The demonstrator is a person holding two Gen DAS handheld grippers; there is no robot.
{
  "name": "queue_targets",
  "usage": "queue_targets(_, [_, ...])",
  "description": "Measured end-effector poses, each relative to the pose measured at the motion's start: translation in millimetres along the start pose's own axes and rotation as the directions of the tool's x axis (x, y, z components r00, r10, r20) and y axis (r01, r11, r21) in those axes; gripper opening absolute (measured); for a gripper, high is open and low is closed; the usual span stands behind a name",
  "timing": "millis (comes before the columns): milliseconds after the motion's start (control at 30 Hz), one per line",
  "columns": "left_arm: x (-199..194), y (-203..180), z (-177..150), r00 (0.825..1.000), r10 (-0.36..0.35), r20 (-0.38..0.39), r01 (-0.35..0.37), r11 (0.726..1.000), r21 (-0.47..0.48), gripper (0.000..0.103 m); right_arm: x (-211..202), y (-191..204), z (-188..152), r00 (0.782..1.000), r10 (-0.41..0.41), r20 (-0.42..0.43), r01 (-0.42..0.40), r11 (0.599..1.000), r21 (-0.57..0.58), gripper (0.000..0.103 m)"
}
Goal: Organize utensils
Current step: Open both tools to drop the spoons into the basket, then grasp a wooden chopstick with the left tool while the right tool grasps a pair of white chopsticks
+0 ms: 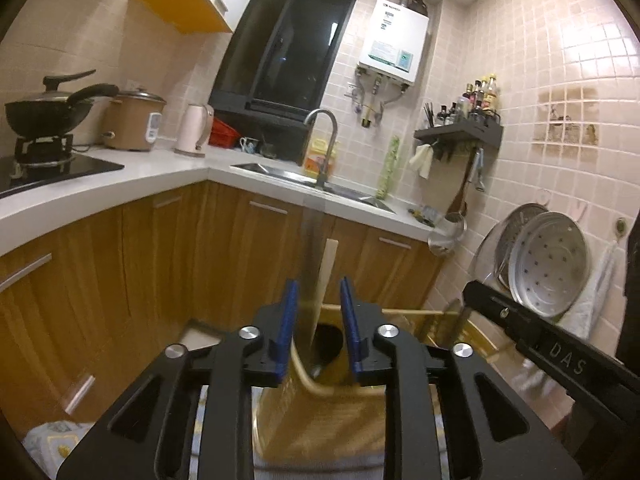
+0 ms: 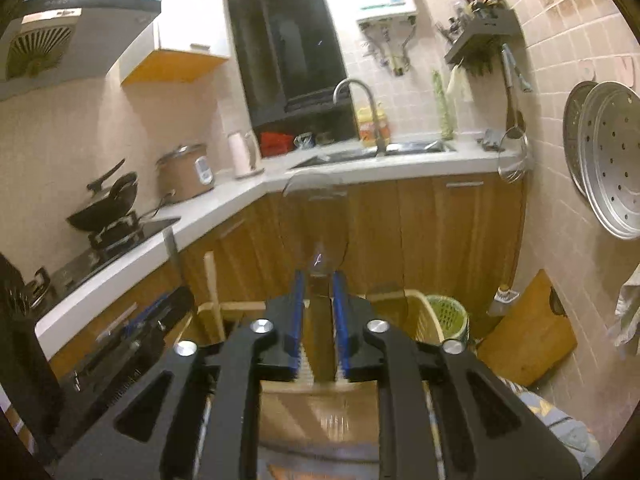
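between right gripper (image 2: pixel 317 280), upright spatula (image 2: pixel 316 216)

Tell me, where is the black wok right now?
The black wok sits on the gas stove at the far left of both views, with the brown rice cooker just to its right on the white counter.

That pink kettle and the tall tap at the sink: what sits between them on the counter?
In the left wrist view, a red basket and a small patterned cup sit between the pink kettle and the tap, below the dark window.
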State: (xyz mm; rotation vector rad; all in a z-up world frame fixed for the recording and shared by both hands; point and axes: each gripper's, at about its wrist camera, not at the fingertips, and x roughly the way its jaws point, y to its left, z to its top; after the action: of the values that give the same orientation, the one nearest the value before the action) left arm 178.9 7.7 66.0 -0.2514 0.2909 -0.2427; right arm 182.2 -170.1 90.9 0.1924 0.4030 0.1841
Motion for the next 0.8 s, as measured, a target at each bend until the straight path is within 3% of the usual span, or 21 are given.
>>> queue_targets(200, [-48.5,-1.3,10.8,1.0,-0.017,0.006,0.017,1.0,0.025,0.037,-52.1,-13.6,3.8,0.999,0.036,0.0,-0.036,0.998,0.047,0.037])
queue_targets(367, [-97.3,-19.8,22.3,1.0,-0.014,0.006,0.013,0.997,0.078,0.047,-107.8,-21.9,12.4,1.0,0.001,0.011,-0.002,0.999,0.04,0.061])
queue_targets(433, [-108.7,-26.1,24.3,0.999,-0.026,-0.032,0.028,0.997,0.079,0.054,-125.1,-23.0,11.8,0.999,-0.029,-0.031,0.029,1.0,-0.005,0.062])
queue_targets(567, [-117.9,-37.7,12.1,0.984,-0.08,-0.156,0.093,0.993,0.073,0.054,-138.4,-32.5,-5.1,0.984,-0.094,-0.154,0.085,0.994,-0.066,0.062])
queue_targets(633, [-113.2,-41.1,1.2,0.97,-0.076,-0.232,0.095,0.993,0.073,0.054,-133.5,-38.2,-18.8,0.964,-0.108,-0.243,0.089,0.992,-0.087,0.062])
queue_targets(700, [-102.4,-44.5,-16.6,0.931,-0.072,-0.357,0.1,0.993,0.061,0.054,-125.0,-43.5,-33.5,0.934,-0.136,-0.329,0.103,0.988,-0.115,0.062])
queue_targets(800, [-85.4,-43.9,-48.7,0.855,-0.074,-0.514,0.095,0.995,0.015,0.054,-111.4,-47.0,-59.4,0.883,-0.172,-0.436,0.1,0.978,-0.184,0.062])
